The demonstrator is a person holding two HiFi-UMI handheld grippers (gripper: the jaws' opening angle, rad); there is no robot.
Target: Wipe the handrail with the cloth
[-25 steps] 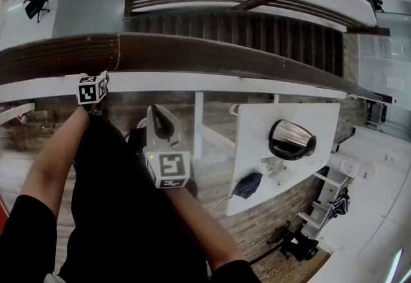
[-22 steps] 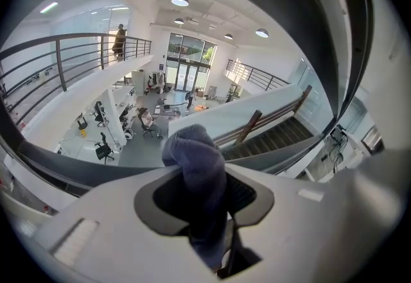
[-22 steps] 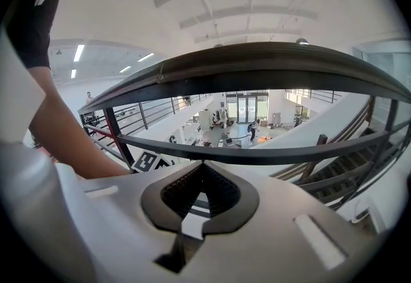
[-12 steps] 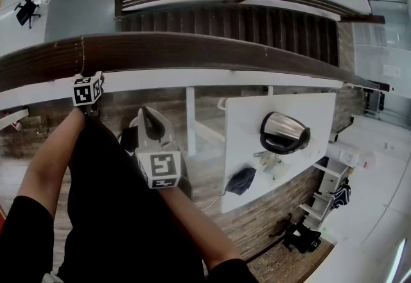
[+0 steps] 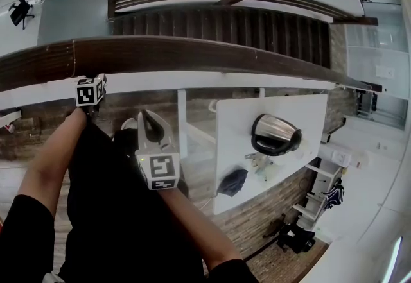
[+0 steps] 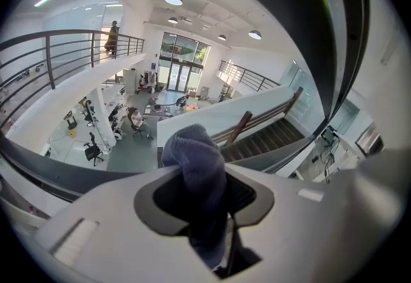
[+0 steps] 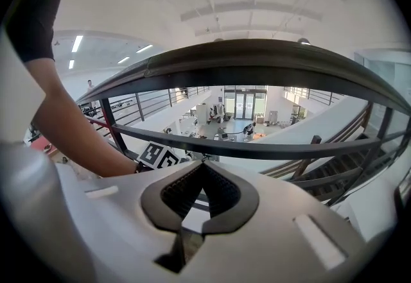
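The dark brown handrail (image 5: 212,54) crosses the head view from left to right. My left gripper (image 6: 204,176) is shut on a blue-grey cloth (image 6: 192,147) that bulges up from between its jaws. In the head view only its marker cube (image 5: 90,91) shows, at the rail's near edge; the cloth is hidden there. My right gripper (image 5: 146,115) hangs below the rail, shut and empty, pointing up at it. From the right gripper (image 7: 203,163) view the handrail (image 7: 257,63) arches overhead, and the left gripper's cube (image 7: 158,154) shows beyond the jaws.
Beyond the rail a dark staircase (image 5: 225,22) drops to a lower floor with office chairs (image 5: 19,11). Under the rail stand a white post (image 5: 182,122) and a white table (image 5: 302,115) bearing a shiny dark helmet-like object (image 5: 276,134) and a dark bundle (image 5: 232,182).
The left gripper has slid to the right along the handrail, from left of the rail's joint to right of it. The right gripper has kept pace beside it, still shut.
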